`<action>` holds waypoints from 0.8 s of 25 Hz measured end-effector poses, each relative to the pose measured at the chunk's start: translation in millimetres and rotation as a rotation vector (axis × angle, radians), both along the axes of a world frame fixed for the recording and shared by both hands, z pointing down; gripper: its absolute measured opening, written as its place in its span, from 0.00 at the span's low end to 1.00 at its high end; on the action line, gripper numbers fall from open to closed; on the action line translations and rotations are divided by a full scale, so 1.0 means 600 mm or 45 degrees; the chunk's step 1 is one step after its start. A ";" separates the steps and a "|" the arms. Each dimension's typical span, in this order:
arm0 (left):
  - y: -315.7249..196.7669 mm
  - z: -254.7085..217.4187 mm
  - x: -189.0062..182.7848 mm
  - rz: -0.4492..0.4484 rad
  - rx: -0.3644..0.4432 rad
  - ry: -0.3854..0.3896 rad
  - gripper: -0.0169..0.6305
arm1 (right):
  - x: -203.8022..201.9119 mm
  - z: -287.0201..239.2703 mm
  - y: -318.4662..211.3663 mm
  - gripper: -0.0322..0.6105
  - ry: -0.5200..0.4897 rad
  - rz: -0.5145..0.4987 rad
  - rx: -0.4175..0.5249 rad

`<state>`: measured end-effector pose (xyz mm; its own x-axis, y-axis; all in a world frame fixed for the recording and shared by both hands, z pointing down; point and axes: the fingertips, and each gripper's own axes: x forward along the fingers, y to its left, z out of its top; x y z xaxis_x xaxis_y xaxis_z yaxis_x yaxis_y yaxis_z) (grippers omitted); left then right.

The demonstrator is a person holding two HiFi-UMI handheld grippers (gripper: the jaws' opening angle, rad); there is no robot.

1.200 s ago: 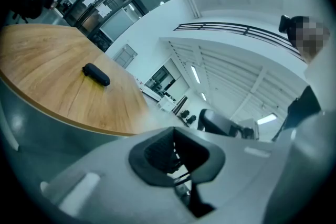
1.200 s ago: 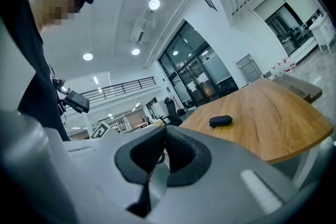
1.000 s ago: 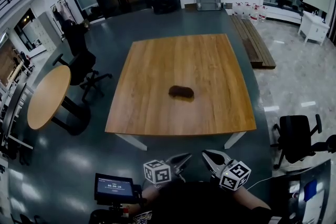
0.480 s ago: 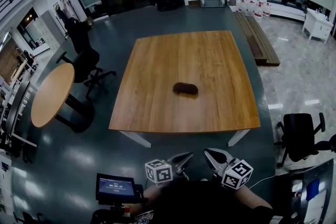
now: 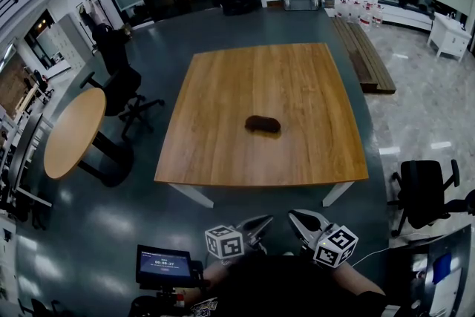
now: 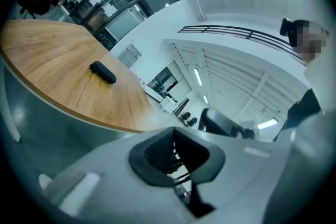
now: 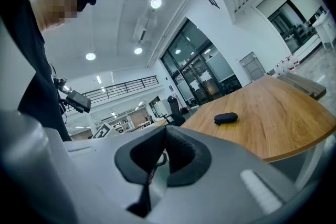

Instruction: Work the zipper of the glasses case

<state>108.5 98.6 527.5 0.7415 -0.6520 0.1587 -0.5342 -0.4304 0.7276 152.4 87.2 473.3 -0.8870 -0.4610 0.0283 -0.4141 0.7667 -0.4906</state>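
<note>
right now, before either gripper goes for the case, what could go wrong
1. The glasses case lies loose on the table, nothing bracing it; tugging the zipper one-handed would likely drag it.
2. The left gripper and right gripper are both shut; arriving shut, they may just shove the case.
3. The zipper pull cannot be made out from here, so a mis-grab is possible.

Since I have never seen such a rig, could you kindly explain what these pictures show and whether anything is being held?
There is no robot: a person holds a two-jaw tool in each hand, the left gripper and the right gripper. The wide picture comes from a camera on the person's head, looking down. The other two come from cameras riding on the grippers. A dark glasses case lies on the wooden table, away from both grippers. Both are shut and hold nothing.
</note>
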 end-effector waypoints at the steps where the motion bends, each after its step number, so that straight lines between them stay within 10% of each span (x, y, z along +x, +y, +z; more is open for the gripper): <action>1: 0.001 -0.001 0.000 -0.002 0.000 0.001 0.02 | 0.000 -0.001 0.000 0.06 0.000 -0.001 0.000; 20: 0.008 0.000 -0.008 -0.019 -0.005 0.010 0.02 | -0.006 -0.004 0.009 0.06 -0.003 -0.014 0.012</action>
<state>103.9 103.3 527.8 0.7328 -0.6624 0.1556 -0.5349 -0.4195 0.7334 149.0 92.6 471.2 -0.8919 -0.4517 0.0223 -0.4048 0.7755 -0.4844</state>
